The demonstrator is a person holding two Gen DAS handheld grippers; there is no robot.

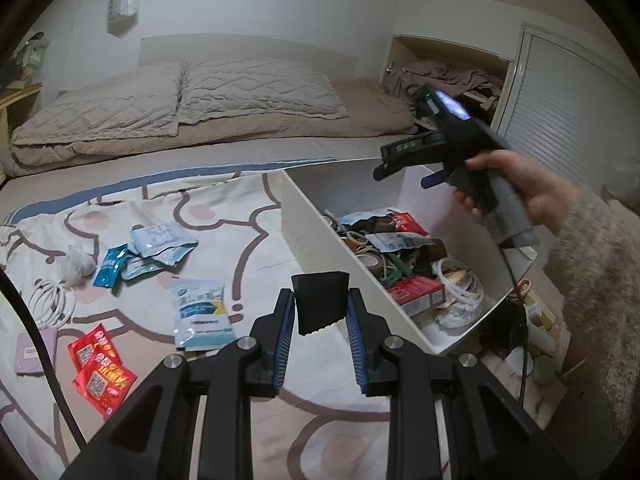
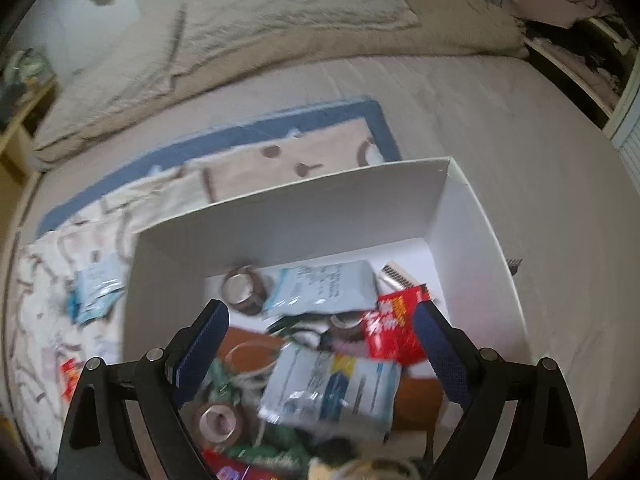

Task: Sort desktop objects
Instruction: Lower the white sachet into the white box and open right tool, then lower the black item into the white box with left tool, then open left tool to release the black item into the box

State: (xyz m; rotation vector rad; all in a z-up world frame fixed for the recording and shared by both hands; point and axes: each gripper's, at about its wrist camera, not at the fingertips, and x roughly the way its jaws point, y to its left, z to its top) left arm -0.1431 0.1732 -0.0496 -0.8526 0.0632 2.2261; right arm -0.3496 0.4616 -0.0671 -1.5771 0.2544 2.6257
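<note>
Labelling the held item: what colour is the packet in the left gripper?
Black packet; clearest in the left wrist view.

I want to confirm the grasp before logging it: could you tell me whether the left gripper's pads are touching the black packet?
Touching. The left wrist view shows the left gripper with both blue pads pressed against the black packet, which is held off the blanket.

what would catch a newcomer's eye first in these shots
Probably the black packet clamped upright in the left gripper, dead centre of its view. Next, the white box on the bed, crammed with sachets, tape rolls and cables, with the right gripper open above it. Loose blue and red sachets lie on the patterned blanket left of the box.
</note>
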